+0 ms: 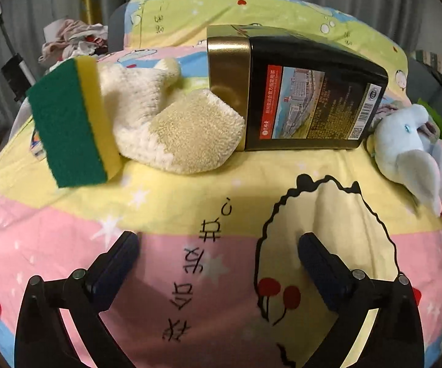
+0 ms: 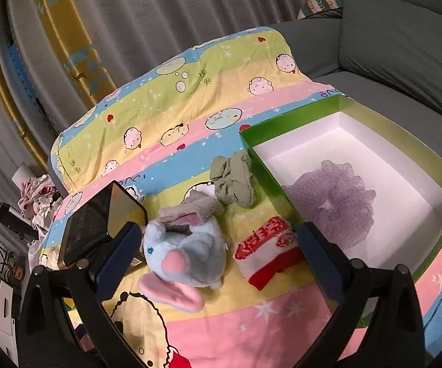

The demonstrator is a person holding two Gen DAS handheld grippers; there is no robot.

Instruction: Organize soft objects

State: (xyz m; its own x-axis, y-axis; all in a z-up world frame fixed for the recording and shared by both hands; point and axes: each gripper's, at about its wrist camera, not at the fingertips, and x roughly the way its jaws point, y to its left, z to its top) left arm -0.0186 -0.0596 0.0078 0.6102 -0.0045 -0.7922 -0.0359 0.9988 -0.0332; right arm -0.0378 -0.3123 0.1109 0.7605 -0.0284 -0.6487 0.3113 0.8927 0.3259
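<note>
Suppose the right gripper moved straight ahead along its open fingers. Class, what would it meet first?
Most likely the blue plush mouse, which lies between the right gripper's open fingers, just ahead. The red-and-white sock lies beside it, towards the right finger. Depth is uncertain through the fisheye.

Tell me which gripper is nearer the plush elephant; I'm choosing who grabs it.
Right. The right gripper hangs open directly over the plush elephant; the left gripper sits off to its left, elephant at frame edge.

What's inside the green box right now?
The green box holds one purple mesh bath pouf lying on its white floor. The near wall hides the strip of floor right behind it, so anything there cannot be seen.
</note>
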